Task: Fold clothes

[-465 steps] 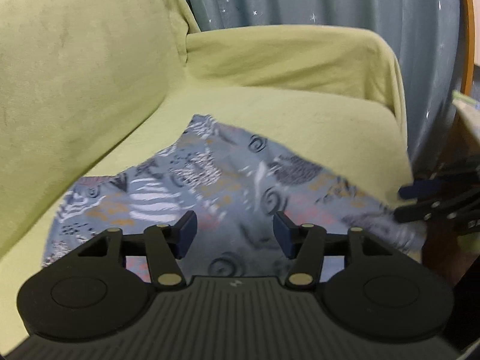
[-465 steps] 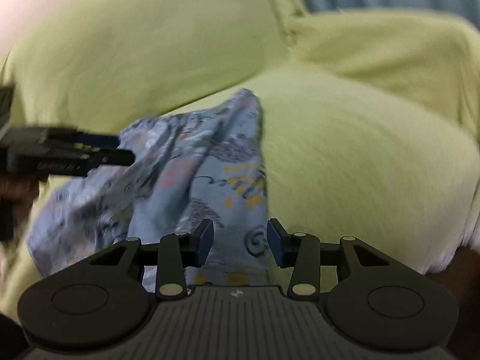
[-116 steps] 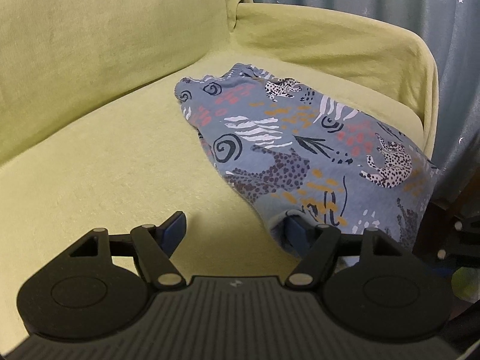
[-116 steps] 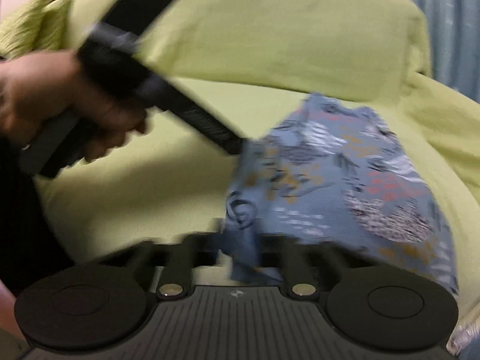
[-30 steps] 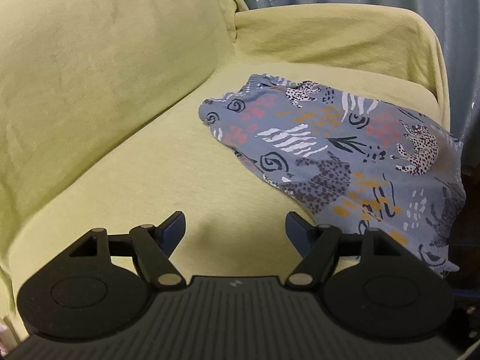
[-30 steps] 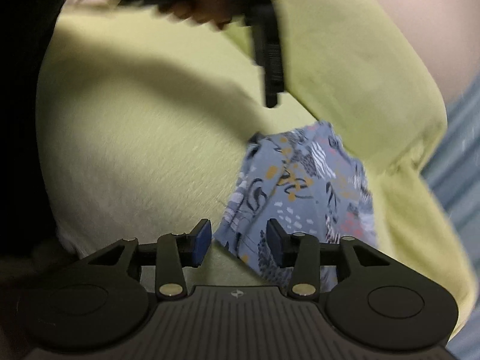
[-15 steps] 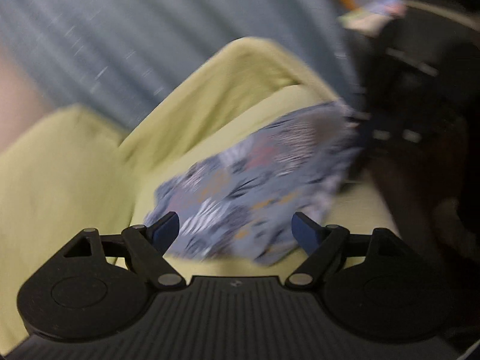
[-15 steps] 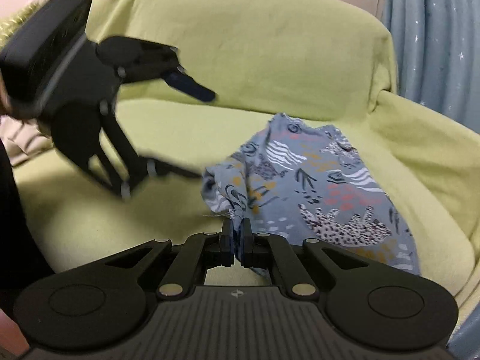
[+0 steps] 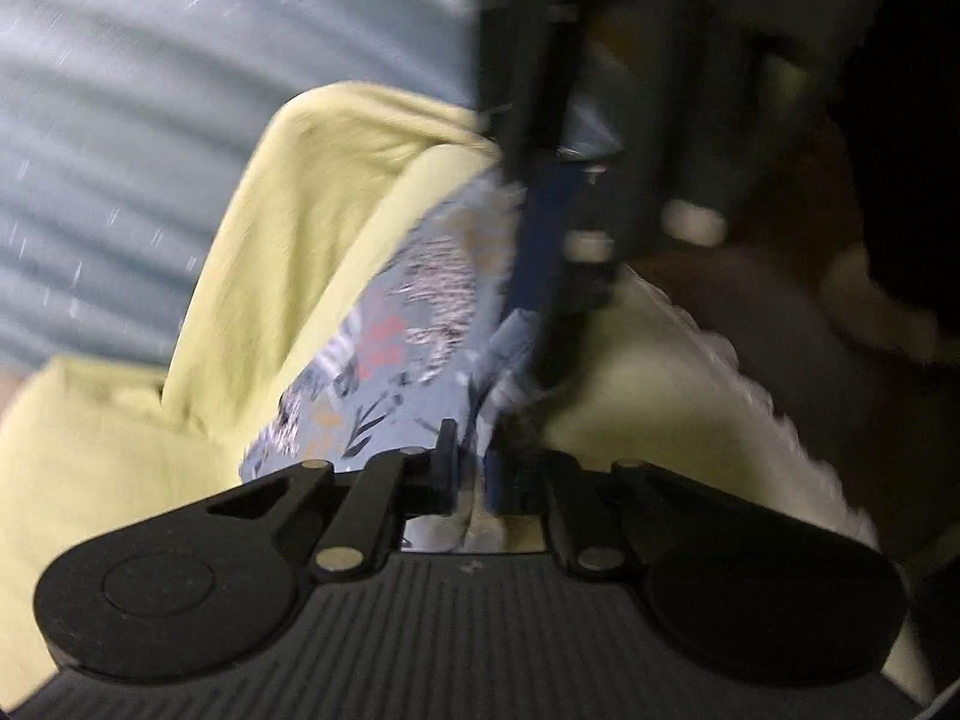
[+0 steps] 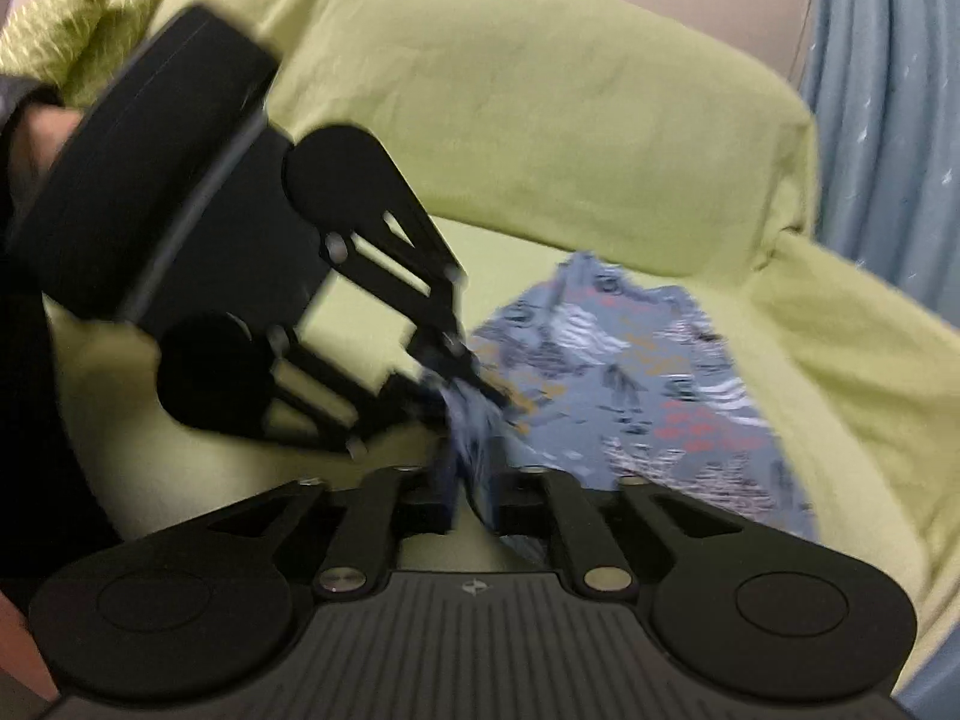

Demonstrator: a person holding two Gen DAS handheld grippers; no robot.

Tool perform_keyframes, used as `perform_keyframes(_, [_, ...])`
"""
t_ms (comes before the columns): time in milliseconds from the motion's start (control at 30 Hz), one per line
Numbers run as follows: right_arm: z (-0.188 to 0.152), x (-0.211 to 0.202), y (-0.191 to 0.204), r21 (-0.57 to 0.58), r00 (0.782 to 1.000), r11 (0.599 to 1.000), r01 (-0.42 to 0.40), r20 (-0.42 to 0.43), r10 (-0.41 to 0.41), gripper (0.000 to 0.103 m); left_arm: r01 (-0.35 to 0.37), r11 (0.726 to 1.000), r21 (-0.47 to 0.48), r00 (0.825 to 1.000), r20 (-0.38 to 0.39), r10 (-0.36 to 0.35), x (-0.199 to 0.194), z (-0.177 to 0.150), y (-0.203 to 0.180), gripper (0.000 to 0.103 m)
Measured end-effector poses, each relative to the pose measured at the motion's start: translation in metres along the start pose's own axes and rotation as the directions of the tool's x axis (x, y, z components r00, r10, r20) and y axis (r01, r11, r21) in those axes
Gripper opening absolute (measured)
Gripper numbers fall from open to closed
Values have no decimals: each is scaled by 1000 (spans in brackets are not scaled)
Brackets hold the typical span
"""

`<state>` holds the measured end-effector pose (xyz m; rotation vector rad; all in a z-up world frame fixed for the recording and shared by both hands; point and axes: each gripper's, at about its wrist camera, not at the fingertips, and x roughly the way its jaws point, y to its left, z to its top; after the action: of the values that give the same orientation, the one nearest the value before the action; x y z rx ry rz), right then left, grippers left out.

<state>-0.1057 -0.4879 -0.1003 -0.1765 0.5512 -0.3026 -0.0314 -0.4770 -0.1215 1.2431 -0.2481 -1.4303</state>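
A grey-blue patterned garment (image 10: pixel 636 372) lies on the seat of a yellow-green sofa (image 10: pixel 540 90). My right gripper (image 10: pixel 474 480) is shut on the garment's near edge, and a fold of cloth stands between its fingers. The left gripper (image 10: pixel 474 375) comes in from the left and pinches the same bunched edge just beyond. In the blurred left wrist view, my left gripper (image 9: pixel 471 474) is shut on the garment (image 9: pixel 408 324). One blue finger (image 9: pixel 543 252) of the right gripper hangs down in front of it. The cloth behind that finger is hidden.
The sofa's backrest and right armrest (image 10: pixel 840 324) enclose the garment. A blue-grey curtain (image 10: pixel 888 90) hangs behind the armrest. A person's hand (image 10: pixel 42 132) holds the left gripper at the far left. The seat's front edge (image 9: pixel 750 372) drops into darkness.
The left gripper, open half a second ago, has swung in and shut on the garment's near edge beside the right gripper. The right gripper has stayed shut on the cloth.
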Motion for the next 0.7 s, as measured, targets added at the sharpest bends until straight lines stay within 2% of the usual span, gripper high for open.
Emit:
perform_keyframes(33, [-3, 3, 0, -11, 999, 999, 42, -20, -42, 60, 6, 999, -39, 1000, -3, -6, -4, -1, 5, 6])
perform_keyframes(67, [-5, 5, 0, -25, 996, 997, 75, -36, -76, 65, 12, 997, -80, 1000, -2, -12, -5, -2, 11, 6])
perform_keyframes(133, [-9, 9, 4, -73, 993, 992, 99, -52, -102, 62, 20, 988, -150, 1000, 2, -20, -6, -4, 21, 6])
perform_keyframes(233, [-9, 15, 16, -167, 993, 980, 112, -28, -118, 57, 40, 969, -242, 999, 20, -36, -9, -4, 33, 5])
perform_keyframes(333, [-3, 26, 23, -237, 990, 961, 143, 22, -141, 53, 103, 925, -366, 995, 55, -89, -13, -8, 47, 5])
perform_keyframes(433, [2, 41, 19, -260, 988, 953, 153, 27, -152, 38, 109, 909, -402, 994, 73, -87, -20, -6, 54, 5])
perform_keyframes(500, [0, 57, 16, -320, 981, 930, 181, -15, -196, 25, 102, 907, -408, 994, 68, -81, -22, -8, 58, 5])
perform_keyframes(533, [-5, 64, 15, -363, 972, 909, 203, -37, -232, 13, 97, 908, -407, 995, 60, -79, -23, -9, 58, 5])
perform_keyframes(600, [-15, 73, 8, -423, 953, 873, 242, -64, -296, 11, 87, 917, -389, 996, 45, -75, -22, -10, 56, 5])
perform_keyframes(700, [-29, 79, -9, -441, 931, 852, 283, -88, -354, 11, 79, 928, -365, 997, 42, -68, -21, -10, 52, 5])
